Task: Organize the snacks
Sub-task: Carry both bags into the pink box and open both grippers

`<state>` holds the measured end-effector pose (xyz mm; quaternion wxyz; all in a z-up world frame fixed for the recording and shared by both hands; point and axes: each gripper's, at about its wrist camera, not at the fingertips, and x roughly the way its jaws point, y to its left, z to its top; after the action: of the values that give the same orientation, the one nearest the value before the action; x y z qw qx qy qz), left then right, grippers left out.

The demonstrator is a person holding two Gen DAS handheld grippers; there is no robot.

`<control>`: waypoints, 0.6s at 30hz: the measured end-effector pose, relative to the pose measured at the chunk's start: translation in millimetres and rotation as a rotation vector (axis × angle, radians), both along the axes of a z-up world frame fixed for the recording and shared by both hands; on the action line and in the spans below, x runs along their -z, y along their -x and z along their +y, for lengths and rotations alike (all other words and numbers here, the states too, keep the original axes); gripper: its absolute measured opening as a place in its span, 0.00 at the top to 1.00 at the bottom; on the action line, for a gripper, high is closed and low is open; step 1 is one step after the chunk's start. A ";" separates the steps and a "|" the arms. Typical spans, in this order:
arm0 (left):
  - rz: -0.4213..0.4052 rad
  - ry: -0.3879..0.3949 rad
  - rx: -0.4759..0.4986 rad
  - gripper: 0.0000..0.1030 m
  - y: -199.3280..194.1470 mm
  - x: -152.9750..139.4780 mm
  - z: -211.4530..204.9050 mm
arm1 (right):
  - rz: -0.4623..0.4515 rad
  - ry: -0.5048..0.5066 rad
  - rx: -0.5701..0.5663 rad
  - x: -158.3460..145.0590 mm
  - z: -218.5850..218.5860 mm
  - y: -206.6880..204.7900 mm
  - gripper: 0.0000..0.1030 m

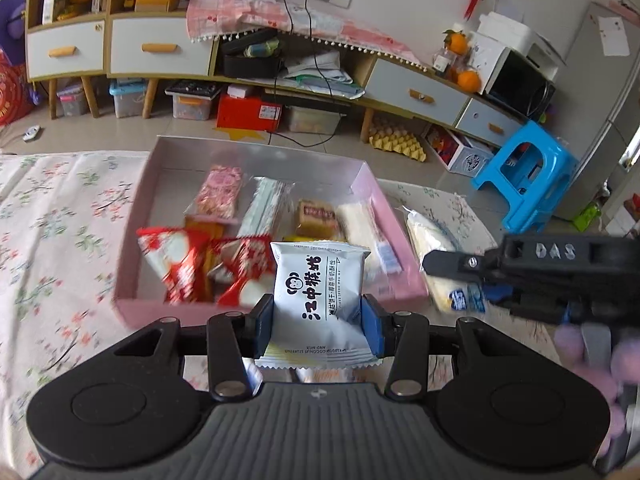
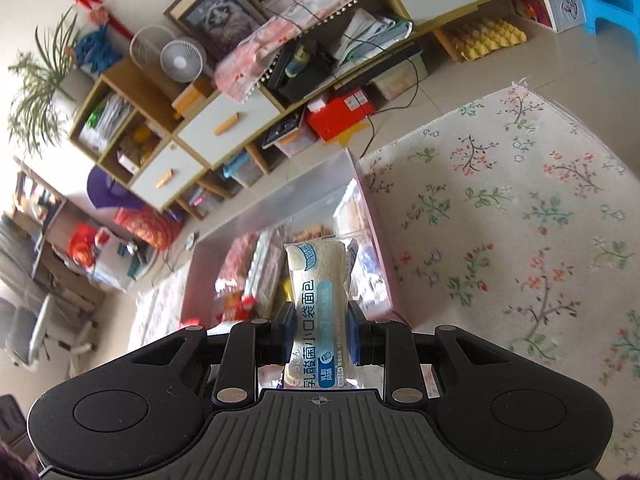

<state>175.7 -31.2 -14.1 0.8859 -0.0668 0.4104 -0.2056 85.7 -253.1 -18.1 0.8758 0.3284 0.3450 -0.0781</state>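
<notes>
My left gripper (image 1: 318, 322) is shut on a white biscuit packet (image 1: 320, 280) with black lettering, held upright above the near edge of the pink box (image 1: 384, 216). Inside the box lie several snacks: red-and-white packets (image 1: 180, 260), a pink bar (image 1: 218, 192), a striped packet (image 1: 266, 206), a brown cake (image 1: 316, 216). My right gripper (image 2: 318, 334) is shut on a long bread roll in a clear wrapper (image 2: 316, 280), tilted over the pink box (image 2: 276, 200). The right gripper (image 1: 472, 276) also shows at the right of the left wrist view, holding that bread roll (image 1: 436, 240) beside the box.
The box rests on a floral tablecloth (image 1: 60, 220) that also fills the right of the other view (image 2: 520, 220). Beyond lie a tiled floor, a long cabinet with drawers (image 1: 160, 48), a red carton (image 1: 248, 110) and a blue plastic stool (image 1: 528, 176).
</notes>
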 end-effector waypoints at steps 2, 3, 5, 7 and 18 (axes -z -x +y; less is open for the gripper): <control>0.017 0.001 0.003 0.59 -12.1 2.0 -6.2 | -0.009 -0.020 0.005 0.3 -2.1 -5.3 0.75; 0.018 -0.006 0.004 0.59 -17.3 2.8 -9.4 | -0.011 -0.017 0.003 -0.4 -2.7 -9.1 0.75; 0.016 -0.014 0.007 0.59 -26.4 4.6 -15.1 | -0.024 0.007 -0.007 -4.2 -4.4 -17.8 0.75; 0.027 0.012 0.011 0.59 -32.0 8.0 -17.4 | -0.044 0.018 -0.011 -7.0 -8.6 -26.4 0.75; 0.073 -0.034 -0.027 0.59 -44.3 27.9 -17.5 | -0.048 0.040 -0.047 9.7 -13.0 -51.4 0.75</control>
<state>220.0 -48.7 -42.0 0.8740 -0.0645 0.4451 -0.1842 137.1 -266.1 -27.8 0.8918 0.3045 0.3298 -0.0564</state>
